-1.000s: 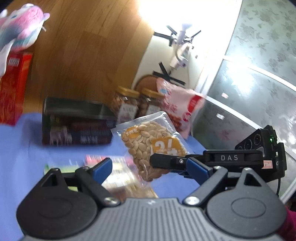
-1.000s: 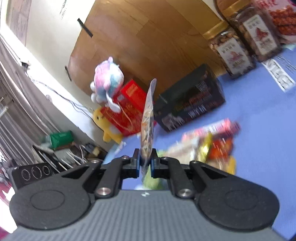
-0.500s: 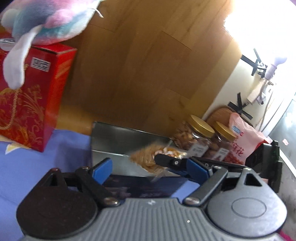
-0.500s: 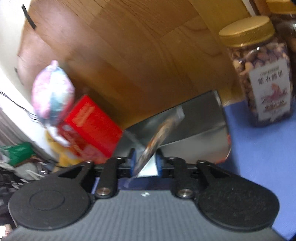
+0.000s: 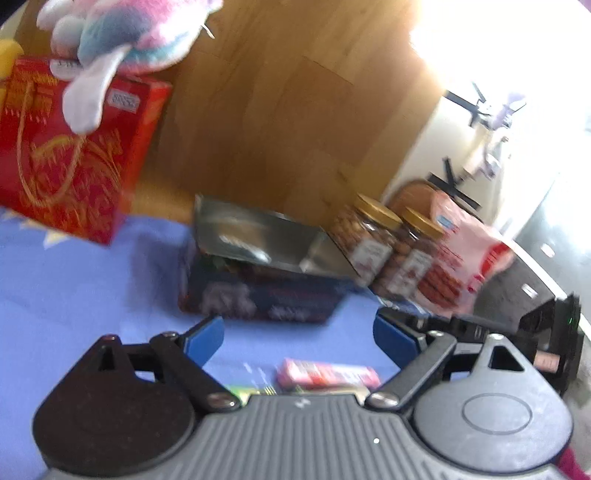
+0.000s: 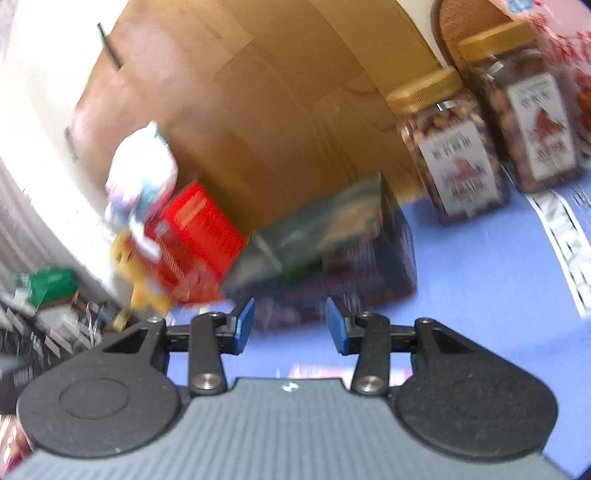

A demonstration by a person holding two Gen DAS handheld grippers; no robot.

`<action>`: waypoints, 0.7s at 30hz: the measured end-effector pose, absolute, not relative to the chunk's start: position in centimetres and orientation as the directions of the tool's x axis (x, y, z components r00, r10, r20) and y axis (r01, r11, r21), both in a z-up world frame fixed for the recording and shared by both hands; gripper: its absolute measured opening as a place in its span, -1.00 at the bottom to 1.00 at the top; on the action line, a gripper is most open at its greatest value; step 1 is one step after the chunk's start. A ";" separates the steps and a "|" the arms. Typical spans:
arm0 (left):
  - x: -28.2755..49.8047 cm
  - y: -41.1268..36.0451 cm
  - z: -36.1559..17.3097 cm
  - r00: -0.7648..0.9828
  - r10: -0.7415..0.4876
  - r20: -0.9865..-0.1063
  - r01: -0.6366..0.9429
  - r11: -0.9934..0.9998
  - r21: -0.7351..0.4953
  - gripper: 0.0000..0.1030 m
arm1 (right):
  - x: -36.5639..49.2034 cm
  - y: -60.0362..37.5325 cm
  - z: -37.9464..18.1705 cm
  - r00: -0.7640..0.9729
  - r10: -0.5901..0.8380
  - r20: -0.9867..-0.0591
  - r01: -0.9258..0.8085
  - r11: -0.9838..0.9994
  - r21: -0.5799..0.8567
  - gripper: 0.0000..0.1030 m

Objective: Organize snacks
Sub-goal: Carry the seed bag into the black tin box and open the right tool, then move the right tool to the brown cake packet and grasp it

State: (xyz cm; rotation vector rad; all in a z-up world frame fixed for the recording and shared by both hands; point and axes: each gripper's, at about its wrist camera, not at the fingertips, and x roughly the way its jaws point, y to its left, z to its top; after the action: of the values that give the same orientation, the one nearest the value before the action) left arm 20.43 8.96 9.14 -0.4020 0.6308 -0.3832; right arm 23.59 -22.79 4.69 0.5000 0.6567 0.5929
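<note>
Blue cloth (image 5: 74, 280) carries a dark box (image 5: 266, 291). Left gripper (image 5: 297, 334) gapes empty — only its view shows a pink pack (image 5: 328, 373). Right gripper (image 6: 290, 325) is opening, empty.

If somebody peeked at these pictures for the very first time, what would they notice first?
Probably the fluffy pink-and-blue plush toy sitting on top of the bright red gift box at the back left of the blue table. Next, the dark open box in the middle, with two gold-lidded nut jars just to its right. Up close, both tools stand empty: the left tool wide apart, the right tool opening.
</note>
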 end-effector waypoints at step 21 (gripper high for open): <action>20.8 1.3 4.4 0.576 -0.476 -0.665 0.261 0.877 -0.403 0.92 | 17.7 -18.0 0.6 0.590 0.587 -0.555 -0.571 0.789 0.228 0.35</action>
State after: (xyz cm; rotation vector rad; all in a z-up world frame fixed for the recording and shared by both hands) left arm 20.82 1.29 4.39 -0.2741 0.8551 -0.4381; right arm 17.74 -17.98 0.62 0.0262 0.6556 0.6735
